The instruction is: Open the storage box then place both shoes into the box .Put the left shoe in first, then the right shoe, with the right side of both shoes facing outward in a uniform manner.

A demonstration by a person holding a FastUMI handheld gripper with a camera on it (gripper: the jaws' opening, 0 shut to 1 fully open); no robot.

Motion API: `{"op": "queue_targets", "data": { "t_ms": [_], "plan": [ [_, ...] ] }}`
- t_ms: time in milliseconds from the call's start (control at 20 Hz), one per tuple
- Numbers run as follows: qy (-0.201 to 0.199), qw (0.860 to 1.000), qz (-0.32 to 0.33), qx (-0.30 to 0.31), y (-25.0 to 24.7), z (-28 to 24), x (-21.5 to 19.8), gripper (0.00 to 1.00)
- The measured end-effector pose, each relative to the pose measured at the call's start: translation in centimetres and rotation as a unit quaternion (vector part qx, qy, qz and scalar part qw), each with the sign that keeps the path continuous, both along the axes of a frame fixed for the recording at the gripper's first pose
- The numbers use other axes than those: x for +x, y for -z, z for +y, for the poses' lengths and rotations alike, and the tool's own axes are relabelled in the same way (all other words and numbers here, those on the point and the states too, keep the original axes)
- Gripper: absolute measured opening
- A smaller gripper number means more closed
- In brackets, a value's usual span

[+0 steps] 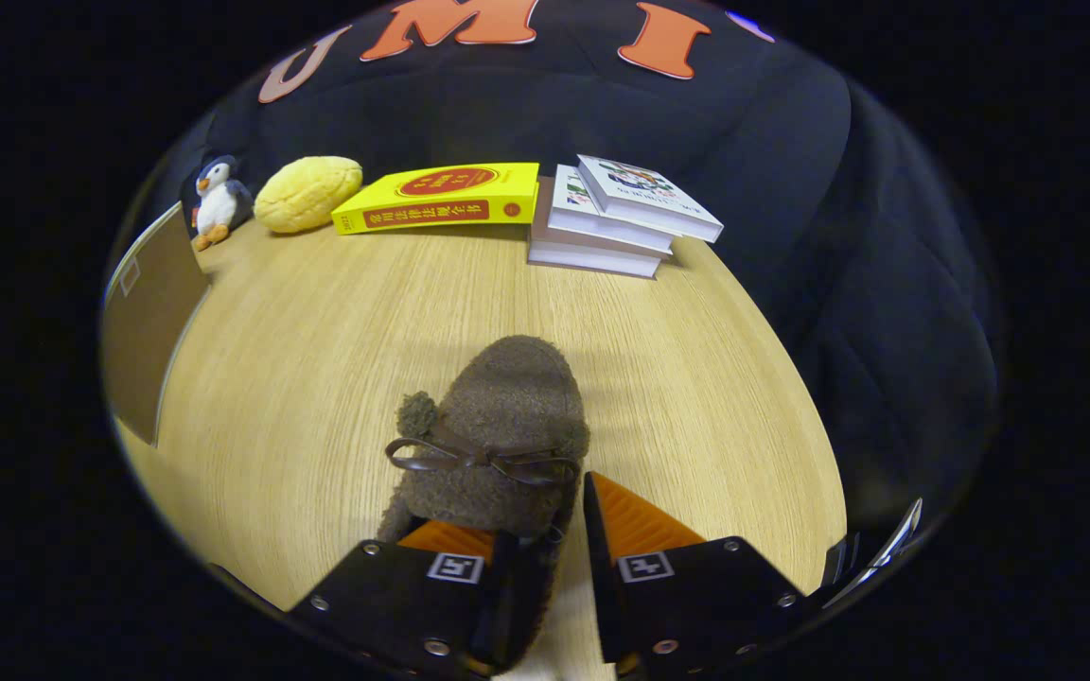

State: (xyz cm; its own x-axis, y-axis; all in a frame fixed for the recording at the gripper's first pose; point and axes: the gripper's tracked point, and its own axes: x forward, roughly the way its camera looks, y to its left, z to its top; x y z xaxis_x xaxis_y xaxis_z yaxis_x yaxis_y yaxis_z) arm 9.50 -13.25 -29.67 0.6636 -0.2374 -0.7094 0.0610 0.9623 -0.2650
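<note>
Your gripper (545, 530) sits at the bottom centre of the frame, its two fingers pinching the rear of a fuzzy brown shoe (505, 430); one finger goes inside the shoe's opening and the other presses the outside of its side wall, so the wall is clamped between them; each finger carries a small square black-and-white marker on its top face; the shoe's rounded toe points away from you toward the middle of the frame, and a thin dark bow (483, 461) with a small pompom beside it crosses its upper; the shoe is over the light wooden table (318, 359), though whether it rests on the wood or is lifted you cannot tell; in the upper centre, at the table's far edge, lies a yellow book (441, 199) with a red oval on its cover and a red band of Chinese characters along its spine, too small to read surely; just right of it, touching, is a stack of white books (616, 222) with printed covers, illegible; at the upper left lies a yellow bun-shaped plush (307, 193), and beside it stands a penguin toy (217, 200); a flat brown panel (152, 322) stands at the left edge of the frame, along the table's side.
</note>
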Motion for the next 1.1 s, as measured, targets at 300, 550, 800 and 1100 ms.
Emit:
{"op": "queue_targets", "data": {
  "t_ms": [300, 550, 800, 1100],
  "plan": [
    [0.037, 0.999, -0.009, 0.007, -0.8, -0.1, -0.2, 0.01],
    [0.044, 0.998, -0.032, 0.022, -4.5, 1.9, -0.8, 0.01],
    [0.043, 0.997, -0.051, 0.040, -8.9, 6.7, -1.5, 0.01],
    [0.017, 0.992, -0.073, 0.103, -13.3, 18.0, -1.6, 0.01]
  ]
}}
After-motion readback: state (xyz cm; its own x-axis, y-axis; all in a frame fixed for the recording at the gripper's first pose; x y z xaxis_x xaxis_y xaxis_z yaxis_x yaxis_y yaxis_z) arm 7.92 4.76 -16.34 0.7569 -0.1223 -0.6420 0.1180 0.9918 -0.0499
